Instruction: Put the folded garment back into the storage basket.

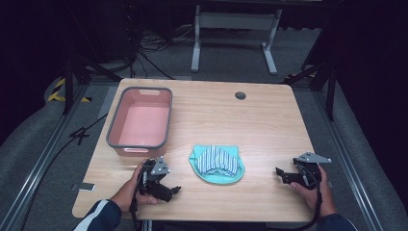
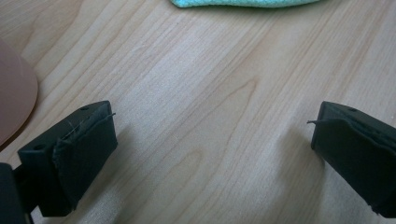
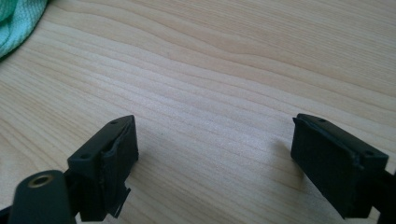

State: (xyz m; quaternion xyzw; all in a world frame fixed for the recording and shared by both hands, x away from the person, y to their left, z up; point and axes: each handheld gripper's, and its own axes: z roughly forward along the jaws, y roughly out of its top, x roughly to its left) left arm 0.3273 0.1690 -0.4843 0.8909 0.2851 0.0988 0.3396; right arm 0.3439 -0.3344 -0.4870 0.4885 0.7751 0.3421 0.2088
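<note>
Resting near the table's front edge, left claw and right claw both released, empty. Folded mint cloth between them; pink bin toward the left edge. Best approached from both cloth edges together.

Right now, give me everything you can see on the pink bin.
The pink bin is a rectangular tub, plastic by its look, with salmon-pink walls and floor and a grey rim band. A slot handle is cut into each short end. It stands upright and open-topped on the wooden table, at its far left, with nothing seen inside. Nothing touches it but the table: the left gripper is just nearer than it, and the folded cloth lies apart to its right.
</note>
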